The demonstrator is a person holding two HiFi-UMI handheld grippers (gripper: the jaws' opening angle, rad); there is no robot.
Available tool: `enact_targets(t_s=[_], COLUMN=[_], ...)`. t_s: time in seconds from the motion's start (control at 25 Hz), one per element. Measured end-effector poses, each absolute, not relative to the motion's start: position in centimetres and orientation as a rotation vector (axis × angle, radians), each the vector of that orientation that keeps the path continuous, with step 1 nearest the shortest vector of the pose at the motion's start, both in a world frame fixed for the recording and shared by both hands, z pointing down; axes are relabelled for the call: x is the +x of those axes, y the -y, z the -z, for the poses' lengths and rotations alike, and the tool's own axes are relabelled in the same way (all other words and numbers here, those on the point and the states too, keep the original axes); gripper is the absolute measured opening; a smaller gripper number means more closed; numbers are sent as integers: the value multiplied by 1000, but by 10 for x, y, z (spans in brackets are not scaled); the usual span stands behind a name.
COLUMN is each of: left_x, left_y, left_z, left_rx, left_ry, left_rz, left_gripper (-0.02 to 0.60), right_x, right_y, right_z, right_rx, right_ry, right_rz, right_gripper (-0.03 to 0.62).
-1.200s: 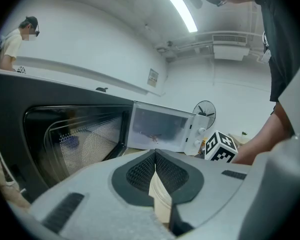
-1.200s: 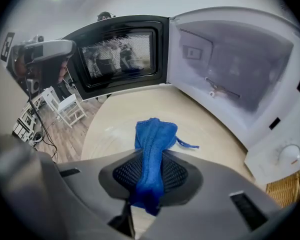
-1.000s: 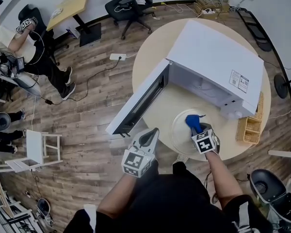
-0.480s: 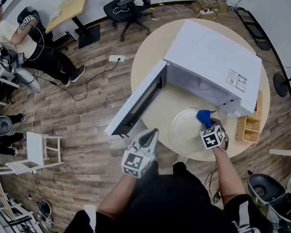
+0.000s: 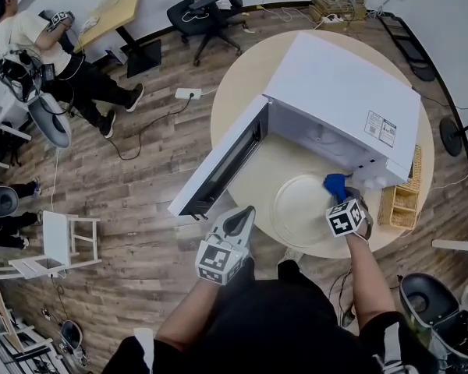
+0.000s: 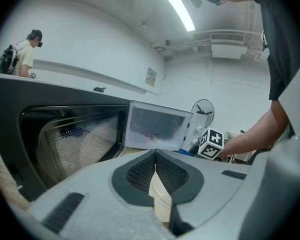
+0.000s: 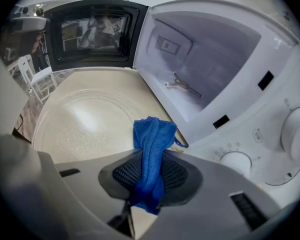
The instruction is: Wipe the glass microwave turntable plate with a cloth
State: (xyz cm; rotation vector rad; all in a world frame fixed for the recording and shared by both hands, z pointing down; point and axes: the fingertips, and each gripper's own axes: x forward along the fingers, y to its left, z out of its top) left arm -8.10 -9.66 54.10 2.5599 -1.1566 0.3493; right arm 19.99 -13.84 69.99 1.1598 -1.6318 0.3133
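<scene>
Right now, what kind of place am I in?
Probably an office or lab workspace, not a kitchen: office chairs, a desk, a power strip on the floor, and the microwave sits on a round table.

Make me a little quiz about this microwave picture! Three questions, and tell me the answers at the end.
1. Fill in the gap: the microwave door stands ____.
2. True or false: the right gripper is shut on the blue cloth.
3. Where does the glass plate lie?
A) inside the microwave
B) on the round table, in front of the microwave
C) on the floor

Key: 1 open; 2 true; 3 B.
</scene>
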Motion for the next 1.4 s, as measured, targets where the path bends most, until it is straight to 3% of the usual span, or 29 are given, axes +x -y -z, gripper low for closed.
enact_targets(t_s=[0.36, 0.72, 1.04, 1.4], left_x=[-79, -70, -76, -80], left_y=[95, 95, 92, 89], left_z=[-544, -545, -551, -560], left_rx=[2564, 2577, 2560, 2539], left_ry=[1153, 1123, 1123, 1123], left_rz=[-353, -351, -377, -399], left_gripper=[6, 6, 6, 6], right_x=[179, 116, 46, 15], right_y=[136, 116, 72, 37], right_z=[-670, -635, -652, -677], right_rx=[1223, 1176, 995, 858], right_ry=[1756, 1931, 2034, 2049], right_rz=[-332, -378, -476, -545], right_gripper=[84, 84, 84, 84])
